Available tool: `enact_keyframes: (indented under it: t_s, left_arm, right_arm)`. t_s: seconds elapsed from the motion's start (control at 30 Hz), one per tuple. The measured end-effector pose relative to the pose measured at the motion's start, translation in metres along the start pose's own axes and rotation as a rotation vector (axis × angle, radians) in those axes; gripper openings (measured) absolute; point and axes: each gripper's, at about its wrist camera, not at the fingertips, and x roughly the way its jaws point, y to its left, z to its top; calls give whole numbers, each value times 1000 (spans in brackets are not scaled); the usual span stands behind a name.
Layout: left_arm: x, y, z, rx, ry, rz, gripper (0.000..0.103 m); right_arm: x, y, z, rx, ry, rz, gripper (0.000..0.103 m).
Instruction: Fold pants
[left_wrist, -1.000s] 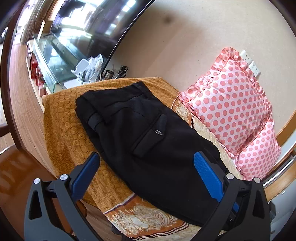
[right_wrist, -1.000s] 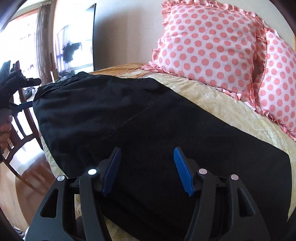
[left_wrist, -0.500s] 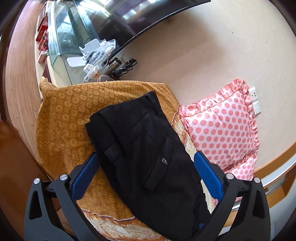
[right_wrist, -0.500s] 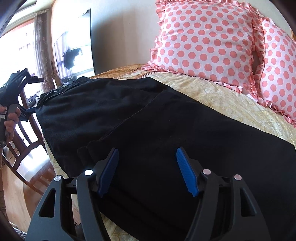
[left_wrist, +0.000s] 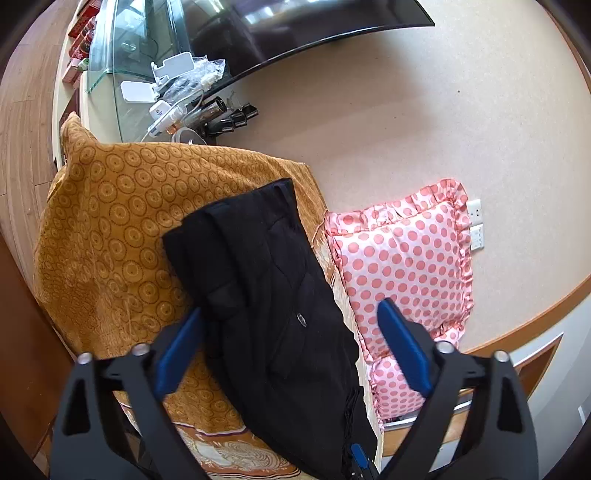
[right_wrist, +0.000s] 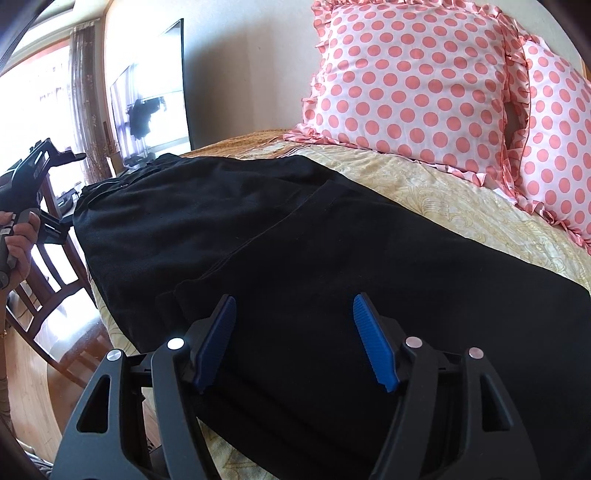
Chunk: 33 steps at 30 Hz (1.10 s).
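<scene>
Black pants (left_wrist: 273, 306) lie flat on the bed, folded lengthwise, waistband toward the orange end, a buttoned back pocket facing up. They also show in the right wrist view (right_wrist: 314, 266). My left gripper (left_wrist: 288, 328) is open and empty, raised high above the pants' waist end. My right gripper (right_wrist: 291, 314) is open and empty, low over the pants near the bed's front edge. The left gripper and the hand holding it show in the right wrist view (right_wrist: 33, 173), away from the cloth.
An orange patterned bedspread (left_wrist: 110, 229) covers the bed. Pink polka-dot pillows (left_wrist: 402, 258) lean on the wall; they also show in the right wrist view (right_wrist: 413, 81). A glass TV stand (left_wrist: 147, 55) with clutter stands beyond the bed. A wooden chair (right_wrist: 48, 280) is beside the bed.
My left gripper has risen and pulled back from the pants, staying open. My right gripper has barely moved, edging slightly along the pants.
</scene>
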Motion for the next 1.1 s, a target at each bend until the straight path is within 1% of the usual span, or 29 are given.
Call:
enact_keyframes:
  t_s: [0.03, 0.1, 0.17, 0.23, 0.27, 0.3, 0.33, 0.37, 0.4, 0.43, 0.47, 0.5, 0.57, 0.7, 0.8, 0.87, 0.97, 1.03, 1.1]
  left_arm:
    - [2, -1, -1, -1, -2, 28, 77]
    - [5, -2, -1, 15, -7, 76, 68]
    - [9, -9, -3, 63, -8, 149, 62]
    - [13, -16, -6, 103, -12, 208, 60]
    - [14, -17, -6, 110, -15, 232, 57]
    - [15, -20, -8, 114, -24, 278, 47]
    - [16, -20, -8, 117, -31, 316, 41]
    - [16, -20, -8, 118, -35, 350, 26]
    - [17, -19, -9, 115, -37, 363, 21]
    - [17, -18, -10, 112, -40, 363, 18]
    - [15, -18, -11, 111, -42, 363, 13]
    - [14, -20, -11, 117, -44, 360, 10]
    - [11, -27, -13, 146, -54, 368, 8]
    - [8, -59, -21, 278, -89, 402, 7]
    - [12, -83, -27, 357, -107, 401, 6]
    - [16, -110, -38, 454, -123, 396, 6]
    - [25, -147, -61, 584, -123, 365, 6]
    - [33, -176, -79, 667, -107, 315, 6]
    - [41, -199, -97, 730, -79, 264, 6]
  right_arm:
    - [0, 0, 0, -2, -1, 0, 68]
    - [0, 1, 1, -5, -2, 0, 68]
    - [0, 2, 0, -5, -3, 1, 68]
    - [-1, 2, 0, -5, -3, 2, 68]
    - [-1, 2, 0, -6, -4, 3, 68]
    - [-1, 1, 0, -6, -6, 4, 69]
    - [-2, 1, 0, -6, -7, 3, 72]
    - [-3, 1, -1, -7, -9, 2, 72]
    - [-4, 0, -1, -8, -11, 5, 73]
    - [-5, -1, -2, -8, -12, 6, 75]
    - [-6, -2, -2, -8, -13, 8, 76]
    - [-7, -3, -3, -8, -13, 9, 78]
    - [-8, -3, -3, -14, -13, 12, 79]
    - [-10, -7, -4, -14, -21, 17, 79]
    - [-12, -10, -6, 5, -36, 28, 79]
    - [-15, -12, -8, 23, -53, 35, 79]
    - [-23, -20, -11, 52, -73, 38, 79]
    - [-31, -28, -14, 71, -83, 28, 80]
    - [-41, -37, -17, 94, -95, 13, 82]
